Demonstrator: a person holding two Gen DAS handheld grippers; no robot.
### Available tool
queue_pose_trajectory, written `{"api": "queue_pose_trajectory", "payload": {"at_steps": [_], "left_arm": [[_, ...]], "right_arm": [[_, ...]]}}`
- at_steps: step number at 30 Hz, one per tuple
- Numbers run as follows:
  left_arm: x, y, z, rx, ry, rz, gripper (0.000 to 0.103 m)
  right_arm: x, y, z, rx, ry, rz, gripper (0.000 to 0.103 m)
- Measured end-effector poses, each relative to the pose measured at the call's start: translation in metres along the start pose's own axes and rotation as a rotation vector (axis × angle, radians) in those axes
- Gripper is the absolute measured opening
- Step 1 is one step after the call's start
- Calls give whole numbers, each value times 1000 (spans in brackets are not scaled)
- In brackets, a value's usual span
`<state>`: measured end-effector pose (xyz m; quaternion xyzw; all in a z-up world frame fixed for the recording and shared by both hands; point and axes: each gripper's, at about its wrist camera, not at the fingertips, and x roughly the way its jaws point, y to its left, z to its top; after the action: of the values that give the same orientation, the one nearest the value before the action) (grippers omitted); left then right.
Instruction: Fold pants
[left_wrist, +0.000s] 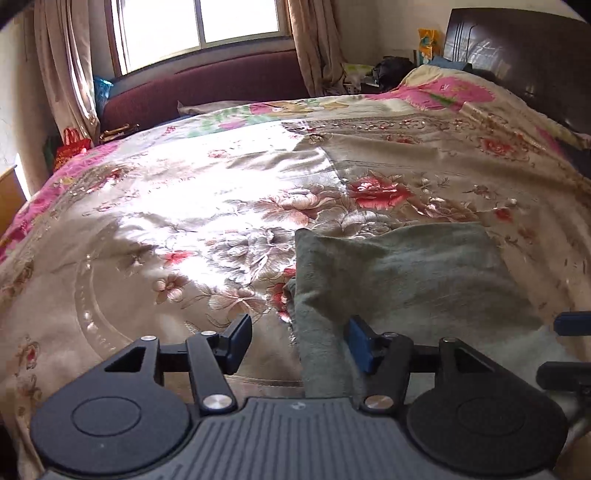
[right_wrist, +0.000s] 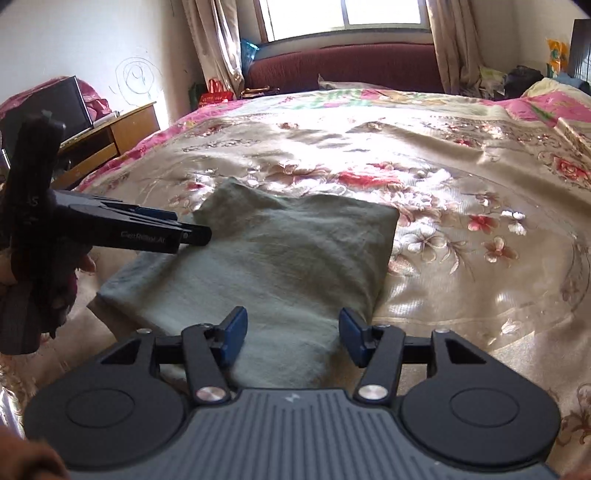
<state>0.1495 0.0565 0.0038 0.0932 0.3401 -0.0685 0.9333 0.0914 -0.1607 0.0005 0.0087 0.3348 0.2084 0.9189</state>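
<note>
The grey-green pants (right_wrist: 280, 258) lie folded into a rough rectangle on the floral bedspread (right_wrist: 461, 192). They also show in the left wrist view (left_wrist: 406, 280), at the lower right. My left gripper (left_wrist: 299, 343) is open, its jaws wide apart over the left edge of the folded pants, holding nothing. It appears from the side in the right wrist view (right_wrist: 184, 230), at the pants' left edge. My right gripper (right_wrist: 291, 338) is open and empty over the near edge of the pants. Its fingers (left_wrist: 572, 325) show at the right edge of the left wrist view.
The bedspread (left_wrist: 184, 221) covers a large bed with sunlit patches. A dark headboard (left_wrist: 517, 55) stands at the far right. A maroon sofa (right_wrist: 343, 66) sits under the window. A wooden desk (right_wrist: 110, 136) stands left of the bed.
</note>
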Motion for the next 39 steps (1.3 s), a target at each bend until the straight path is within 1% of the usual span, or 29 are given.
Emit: {"api": "queue_pose_trajectory", "payload": {"at_steps": [1,2,3,4,5,6,8,9,10,11,12,13,14,15,17,18,22,23,25,27,28,34,35,36,39], "left_arm": [[4,-3,-5,33,19,24,76],[9,-5,-9,59,33,41,79],[10,-6,-11,66,36,49,81],[8,-6,-10,65,35,52,81],[2,-6,-6,59,32,60,81],[-6,-6,-4,57,17,66,81],[-20,-7,-5,71,-12,83,81],[-22,-8,-7,80,-2,93,81],[-19,-10,-11,94,30,91,82],[-15,-13,-17,115,70,88,82],[-15,-15,-21,129,74,106,82],[-21,-18,-24,134,59,123,82],[-30,-18,-25,129,47,122,82],[-37,-18,-25,114,39,109,82],[-56,-17,-29,68,34,67,82],[-63,-19,-33,58,32,59,82],[-88,-30,-54,31,41,52,82],[-91,-33,-59,16,48,45,82],[-94,-38,-68,-15,77,22,82],[-95,-43,-75,-34,103,6,82],[-96,-46,-77,-39,102,6,82],[-106,-57,-77,-53,92,-18,84],[-108,-57,-79,-54,91,-18,85],[-110,-59,-80,-54,87,-13,89],[-115,-62,-82,-44,75,7,92]], "right_arm": [[-3,4,-4,-28,-2,-3,57],[0,8,-10,-52,17,2,60],[5,9,-16,-68,50,2,61],[12,10,-22,-76,95,-12,61],[12,9,-24,-59,103,-19,61],[6,8,-22,-33,95,-17,61],[-10,9,-18,-23,55,-20,61],[-16,12,-19,-35,46,-20,61],[-16,14,-22,-46,70,-15,61],[-10,15,-29,-51,133,1,61],[-4,16,-37,-40,184,14,61],[-6,16,-42,-24,182,6,61],[-11,16,-42,-20,175,3,60],[-16,16,-40,-9,168,3,60],[-33,15,-35,32,122,5,61],[-40,15,-33,41,111,6,61],[-46,18,-32,41,114,-33,61],[-45,17,-32,70,126,-43,61],[-41,11,-34,166,149,-35,61],[-39,7,-37,246,155,-25,61],[-42,7,-40,269,152,-20,61],[-50,18,-46,256,154,-33,62],[-51,20,-47,252,152,-34,62],[-52,22,-47,249,148,-32,62],[-53,27,-45,239,139,-27,63]]}}
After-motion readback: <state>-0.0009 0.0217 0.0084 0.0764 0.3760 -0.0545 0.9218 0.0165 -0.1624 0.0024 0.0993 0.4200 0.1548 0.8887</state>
